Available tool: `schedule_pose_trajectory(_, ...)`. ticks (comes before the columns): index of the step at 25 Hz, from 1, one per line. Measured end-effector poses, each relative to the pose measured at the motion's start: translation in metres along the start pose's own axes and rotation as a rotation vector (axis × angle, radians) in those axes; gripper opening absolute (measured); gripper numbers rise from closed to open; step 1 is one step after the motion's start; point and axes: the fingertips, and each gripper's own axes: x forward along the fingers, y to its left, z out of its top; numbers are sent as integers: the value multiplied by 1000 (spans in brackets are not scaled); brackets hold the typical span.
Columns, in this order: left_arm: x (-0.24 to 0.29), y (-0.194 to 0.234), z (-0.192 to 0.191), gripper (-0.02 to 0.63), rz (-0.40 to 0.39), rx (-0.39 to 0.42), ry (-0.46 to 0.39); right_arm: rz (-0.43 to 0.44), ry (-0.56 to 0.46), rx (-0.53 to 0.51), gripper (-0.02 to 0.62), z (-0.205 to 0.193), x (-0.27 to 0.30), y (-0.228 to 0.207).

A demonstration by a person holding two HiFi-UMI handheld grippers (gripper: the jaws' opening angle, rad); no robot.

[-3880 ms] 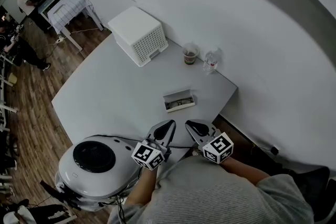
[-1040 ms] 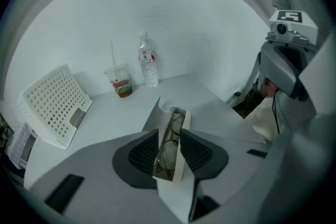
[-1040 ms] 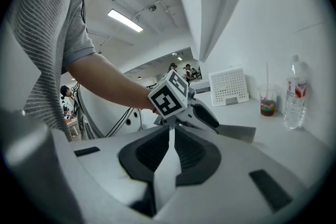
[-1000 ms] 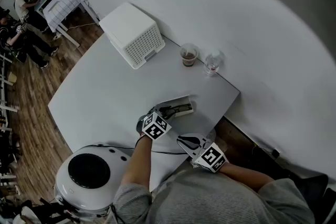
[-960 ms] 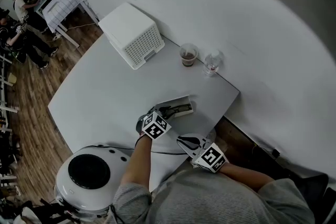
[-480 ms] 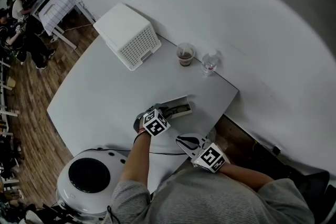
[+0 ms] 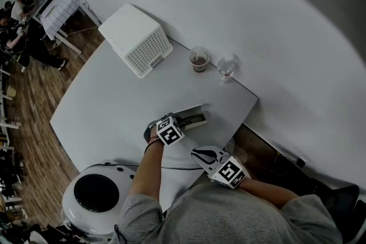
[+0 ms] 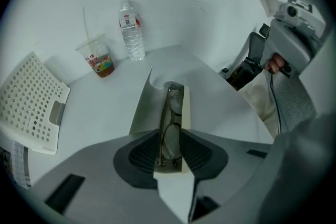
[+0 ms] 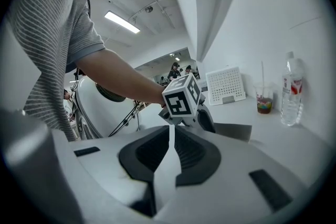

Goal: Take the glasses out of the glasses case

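The open glasses case (image 7: pixel 194 119) lies near the table's right edge, its lid (image 8: pixel 143 110) folded flat to the left. Folded dark-rimmed glasses (image 8: pixel 172 123) stand on edge in its beige tray. My left gripper (image 7: pixel 180 122) reaches over the case's near end. In the left gripper view its jaws (image 8: pixel 171 162) press against both sides of the tray, with the near end of the glasses between them. My right gripper (image 7: pixel 198 152) hovers at the table's front edge, apart from the case. It is shut with nothing in it (image 9: pixel 169 139) and points at the left gripper's marker cube (image 9: pixel 182 98).
A white perforated box (image 7: pixel 137 40) stands at the back left. A plastic cup with a straw (image 7: pixel 198 59) and a water bottle (image 7: pixel 225 68) stand by the wall. A round white machine (image 7: pixel 94 194) sits below the table's front edge. The table (image 7: pixel 114 106) ends just right of the case.
Since 3.9 s ago my left gripper has gone forward from the front edge onto the case. Over the last second both grippers have held about still.
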Motion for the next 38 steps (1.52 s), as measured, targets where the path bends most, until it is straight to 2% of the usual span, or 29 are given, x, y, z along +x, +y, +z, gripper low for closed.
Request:
schedule_pose_trajectory(3,4,3,-5,126,-27,7,30,-4,1,3,21,-2,-1,-2)
schedule_pose_trajectory(9,5,-5,-8,121,-131,3,65,-10,1,9,21,-3,-3,-3)
schedule_pose_trajectory(16,6,-4,-10,92,-150,7,79,-19,1,8,21,-2,-2,-8)
schedule_pose_trajectory(26,-1,-6,-6,66,-123,-10,72,-34,-2,-3,21,4,4,-11)
schedule_pose_trajectory(38,-9,-11,1,34,-19,-26,32,-48,-7,-7,21,6,3,-8)
